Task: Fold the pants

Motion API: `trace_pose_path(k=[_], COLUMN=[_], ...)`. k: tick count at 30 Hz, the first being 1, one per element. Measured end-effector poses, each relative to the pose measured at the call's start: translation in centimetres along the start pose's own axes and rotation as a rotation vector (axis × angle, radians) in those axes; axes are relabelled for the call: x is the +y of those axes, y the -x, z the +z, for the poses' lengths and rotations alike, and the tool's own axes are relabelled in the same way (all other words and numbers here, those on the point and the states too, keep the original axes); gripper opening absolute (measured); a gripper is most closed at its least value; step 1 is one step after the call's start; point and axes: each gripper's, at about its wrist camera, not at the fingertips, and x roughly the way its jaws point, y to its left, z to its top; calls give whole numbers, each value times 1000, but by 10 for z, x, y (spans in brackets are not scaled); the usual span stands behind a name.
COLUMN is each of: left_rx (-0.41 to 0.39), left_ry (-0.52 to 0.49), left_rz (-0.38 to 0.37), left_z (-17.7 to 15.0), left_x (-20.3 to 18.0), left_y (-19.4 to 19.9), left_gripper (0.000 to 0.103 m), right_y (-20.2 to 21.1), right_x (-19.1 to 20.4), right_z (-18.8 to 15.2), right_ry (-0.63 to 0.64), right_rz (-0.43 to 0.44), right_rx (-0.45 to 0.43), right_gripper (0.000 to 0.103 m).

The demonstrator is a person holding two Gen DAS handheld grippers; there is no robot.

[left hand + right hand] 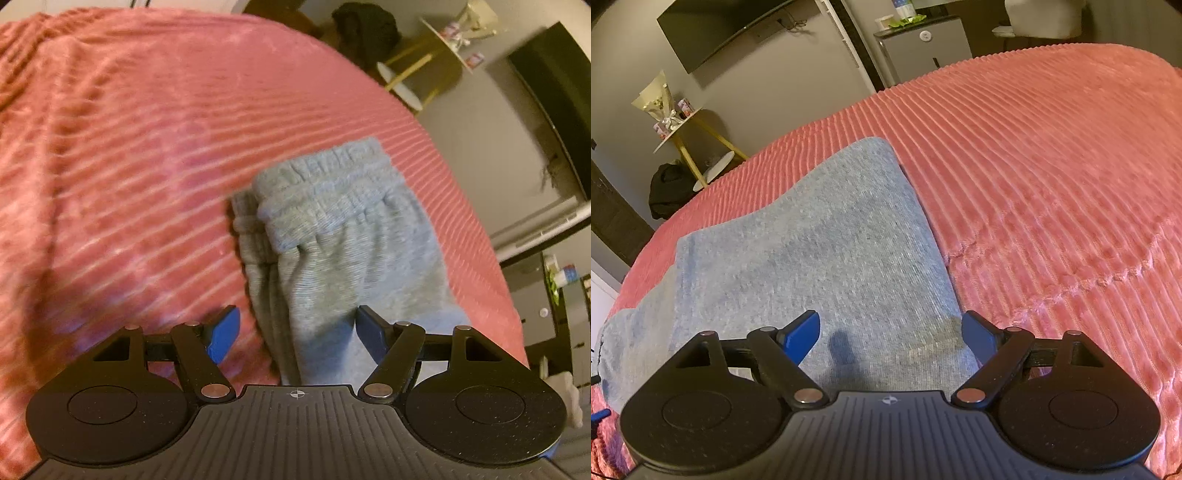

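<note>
Currently the left claw (295, 332) stands wide, nothing gripped; the grey pants (332, 236) run from between its tips toward 12 o'clock, waistband farthest out. Right claw (892, 338) is also wide, empty, hovering over the pants' smooth folded panel (812, 240). Pants lie doubled on the pink ribbed bedspread (1052, 177), probably released so the fold settles flat.

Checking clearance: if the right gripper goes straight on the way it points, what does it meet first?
Probably the grey pants on the pink bedspread; the open right gripper hangs right over them.
</note>
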Motion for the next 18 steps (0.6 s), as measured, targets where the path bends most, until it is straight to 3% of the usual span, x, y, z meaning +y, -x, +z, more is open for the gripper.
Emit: trace_pose_path(k=[4, 8, 10, 13, 18], left_rx=[-22, -24, -51, -80, -171], left_ry=[-57, -2, -6, -125, -292], left_rz=[5, 11, 13, 34, -14], left_z=[10, 10, 8, 5, -3], left_x=[-9, -7, -10, -25, -54], left_y=[-22, -46, -44, -34, -4], left_gripper=[79, 84, 58, 36, 23], right_y=[-1, -2, -2, -3, -3], right_x=[1, 2, 3, 5, 4], right_z=[0, 0, -1, -1, -1], right_ry=[6, 12, 17, 20, 21], right_rz=[-13, -22, -29, -35, -33], right_rx=[4, 6, 8, 3, -2], right_gripper=[85, 85, 85, 85, 85])
